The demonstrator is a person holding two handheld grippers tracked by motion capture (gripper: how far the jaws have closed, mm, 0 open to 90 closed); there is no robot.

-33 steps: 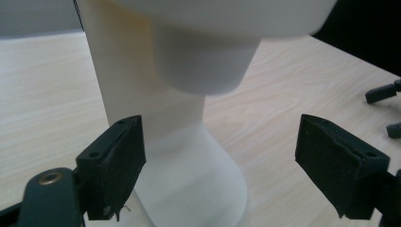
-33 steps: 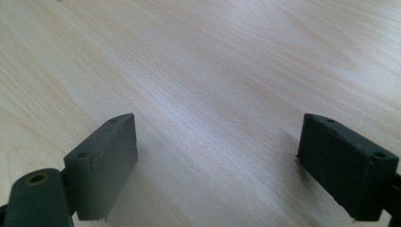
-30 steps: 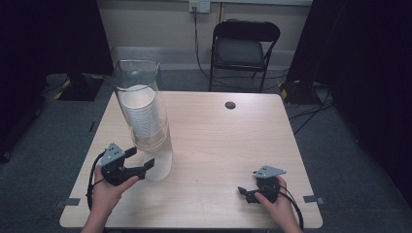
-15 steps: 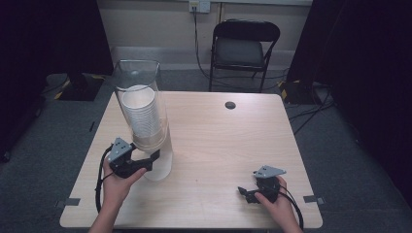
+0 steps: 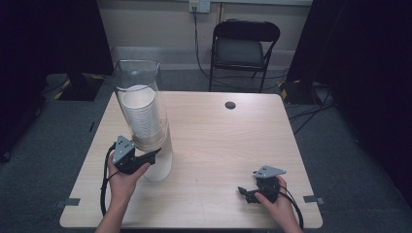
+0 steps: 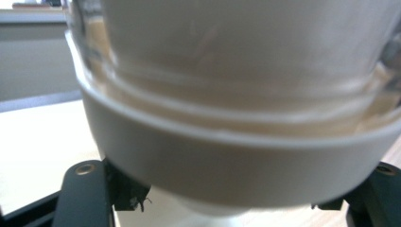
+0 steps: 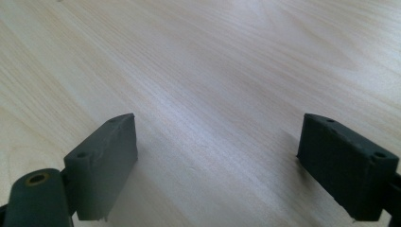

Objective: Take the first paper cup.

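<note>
A tall clear tube (image 5: 138, 80) stands at the table's left and holds a stack of white paper cups (image 5: 142, 116). The lowest white cup (image 5: 163, 167) sticks out under the tube. My left gripper (image 5: 153, 155) reaches in from the left at the tube's foot. In the left gripper view this cup (image 6: 236, 165) sits between the black jaws of the left gripper (image 6: 227, 205). They have just been closing and their pads (image 6: 128, 191) lie against it. My right gripper (image 5: 246, 193) rests low at the table's front right, open over bare wood, as its own view (image 7: 217, 161) shows.
The light wooden table (image 5: 223, 141) has a small round black cable hole (image 5: 230, 105) near its far edge. A black folding chair (image 5: 245, 48) stands behind the table. Cables trail from both grippers off the near edge.
My left gripper has slid right toward the tube's foot, and its jaws have come in around the lowest cup. The right gripper has not moved.
</note>
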